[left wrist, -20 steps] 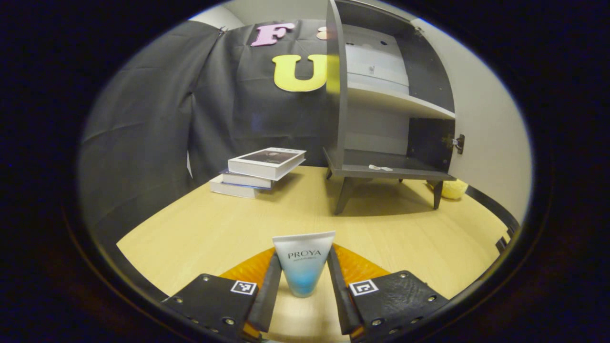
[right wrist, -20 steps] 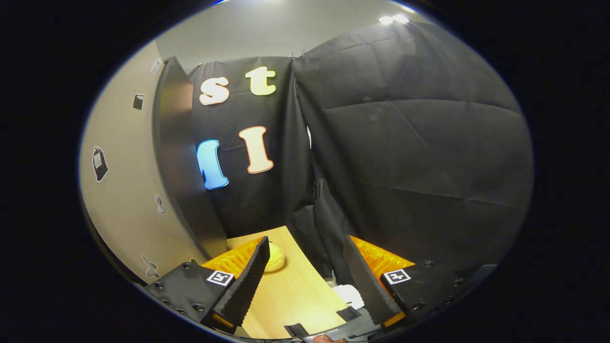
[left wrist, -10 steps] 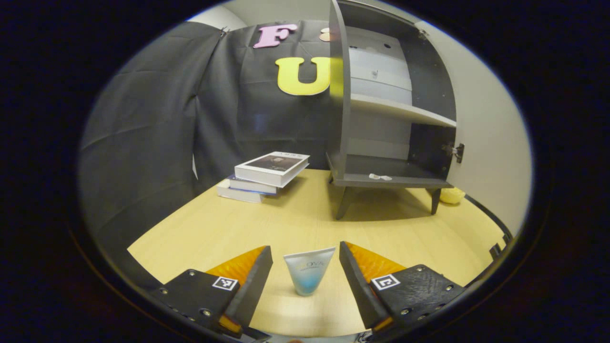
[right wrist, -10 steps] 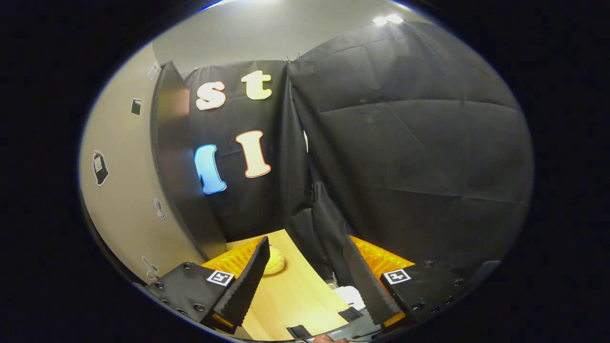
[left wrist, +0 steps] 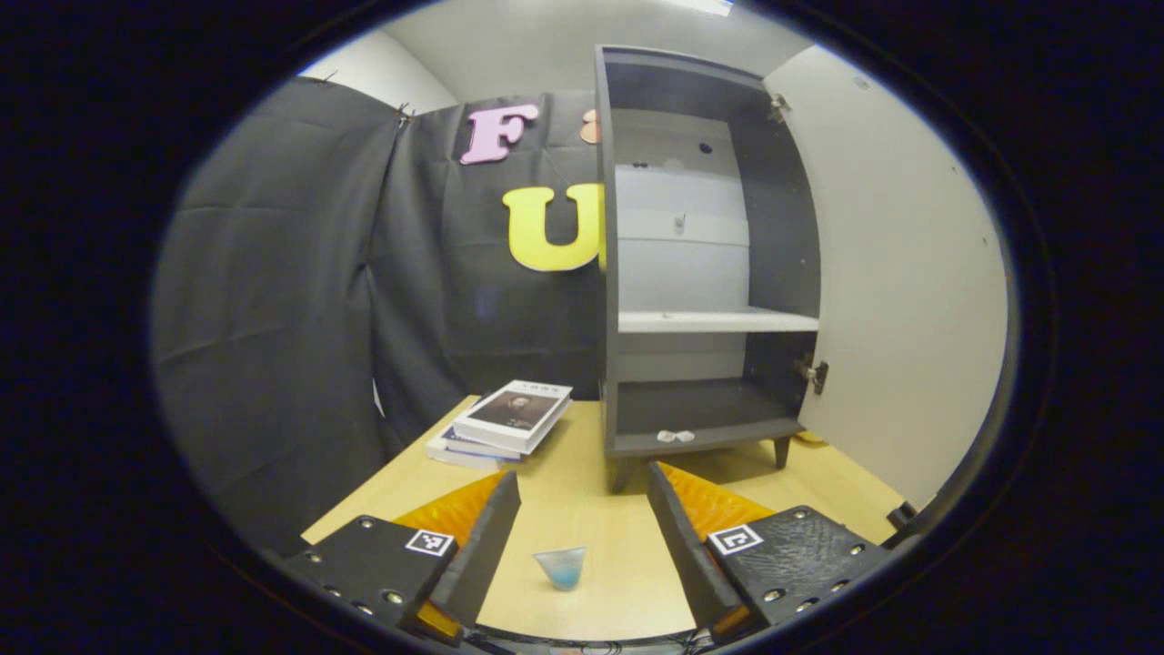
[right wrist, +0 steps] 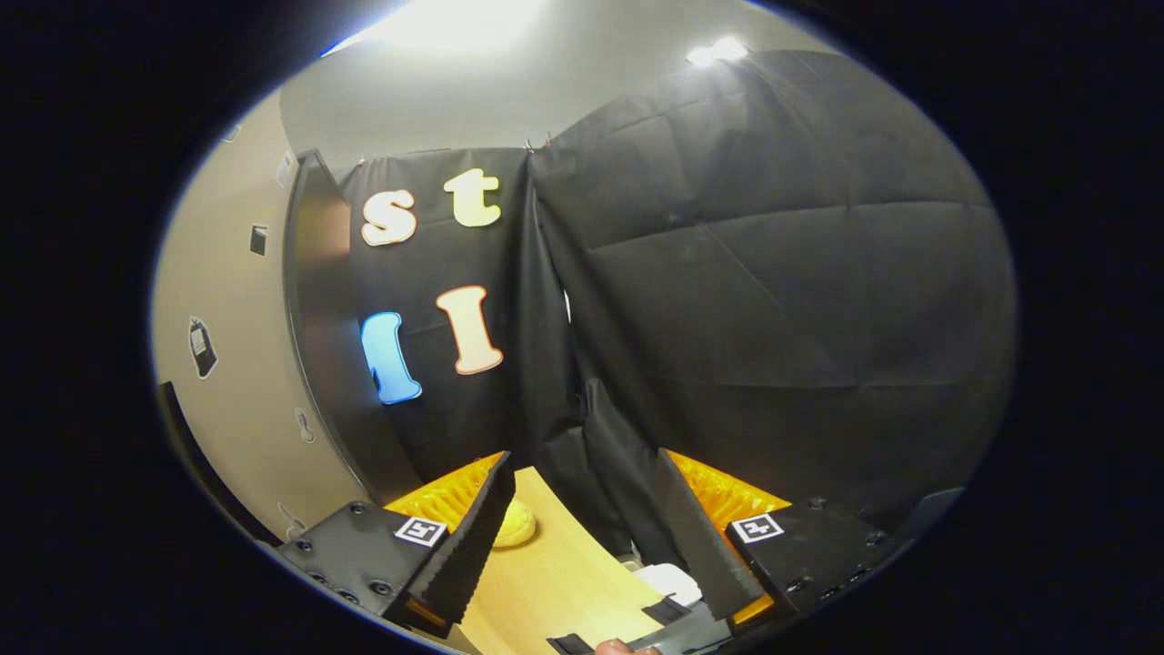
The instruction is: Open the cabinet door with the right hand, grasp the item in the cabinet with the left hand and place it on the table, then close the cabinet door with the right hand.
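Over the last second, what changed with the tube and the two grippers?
The left gripper let go of the tube: its fingers spread apart and it pulled back and up, leaving the tube standing on the table. The right gripper stayed open, tilting only slightly. The cabinet is still open, and the books have not moved.

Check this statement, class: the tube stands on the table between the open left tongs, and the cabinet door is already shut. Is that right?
Not quite. The cabinet is open: the left gripper view shows its bare shelves and inside walls. The rest holds: the tube stands on the table between the open left tongs, touching neither finger.
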Demonstrator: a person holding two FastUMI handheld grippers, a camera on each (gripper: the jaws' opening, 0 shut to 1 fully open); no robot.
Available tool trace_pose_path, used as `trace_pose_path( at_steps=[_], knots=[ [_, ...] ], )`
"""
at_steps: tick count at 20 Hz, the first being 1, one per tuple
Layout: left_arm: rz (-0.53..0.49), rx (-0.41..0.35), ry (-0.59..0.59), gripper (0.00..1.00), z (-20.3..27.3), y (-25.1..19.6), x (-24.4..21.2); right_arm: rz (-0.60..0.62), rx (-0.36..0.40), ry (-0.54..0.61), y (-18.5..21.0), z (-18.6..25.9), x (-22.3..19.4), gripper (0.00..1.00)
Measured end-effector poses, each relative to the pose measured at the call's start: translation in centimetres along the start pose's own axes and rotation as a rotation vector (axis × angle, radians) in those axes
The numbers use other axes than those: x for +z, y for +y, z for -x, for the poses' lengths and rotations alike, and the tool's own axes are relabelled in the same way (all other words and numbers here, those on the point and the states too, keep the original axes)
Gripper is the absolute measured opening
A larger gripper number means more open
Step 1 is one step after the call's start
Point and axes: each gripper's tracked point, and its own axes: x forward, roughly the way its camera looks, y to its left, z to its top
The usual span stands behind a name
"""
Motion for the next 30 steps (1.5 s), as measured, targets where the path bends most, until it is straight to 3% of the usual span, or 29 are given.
trace_pose_path(
  at_steps=[1,3,7,8,9,10,13,14,22,23,25,26,30],
  knots=[
    [0.026,-0.009,-0.005,0.86,0.5,-0.8,1.3,0.012,0.010,-0.008,0.2,0.4,0.1,0.92],
    [0.057,-0.046,-0.006,0.86,1.5,-2.7,3.8,0.037,0.025,-0.026,0.4,1.1,0.5,0.92],
    [-0.004,-0.048,-0.047,0.86,3.5,-2.9,9.3,0.030,0.094,-0.079,2.4,3.3,1.8,0.92],
    [-0.001,-0.058,-0.042,0.86,3.8,-3.3,9.8,0.031,0.114,-0.082,2.9,3.7,1.9,1.00],
    [-0.004,-0.059,-0.012,0.86,4.0,-3.5,9.9,0.032,0.135,-0.084,3.5,4.2,2.1,1.00],
    [-0.014,-0.057,0.008,0.85,4.4,-3.5,10.2,0.032,0.155,-0.088,4.0,4.5,2.4,0.93],
    [-0.015,-0.065,0.019,0.86,4.9,-4.3,11.6,0.015,0.217,-0.095,5.7,5.7,2.8,0.93],
    [-0.007,-0.063,0.032,0.86,5.1,-4.3,11.5,0.015,0.242,-0.094,6.4,5.8,2.9,0.98],
    [0.020,-0.060,-0.001,0.86,6.2,-4.4,13.1,0.059,0.399,-0.085,11.4,6.5,1.3,0.98],
    [0.025,-0.059,0.001,0.86,6.3,-4.4,13.0,0.073,0.413,-0.080,12.0,6.6,1.2,0.92],
    [0.028,-0.055,0.003,0.86,6.5,-4.2,12.8,0.103,0.444,-0.072,13.3,6.8,0.8,0.92],
    [0.030,-0.053,0.005,0.86,6.7,-4.0,12.6,0.115,0.441,-0.076,13.4,6.9,0.9,0.98],
    [0.030,-0.045,0.025,0.86,7.3,-3.3,12.3,0.156,0.412,-0.065,13.6,7.2,1.0,0.96]
  ],
)
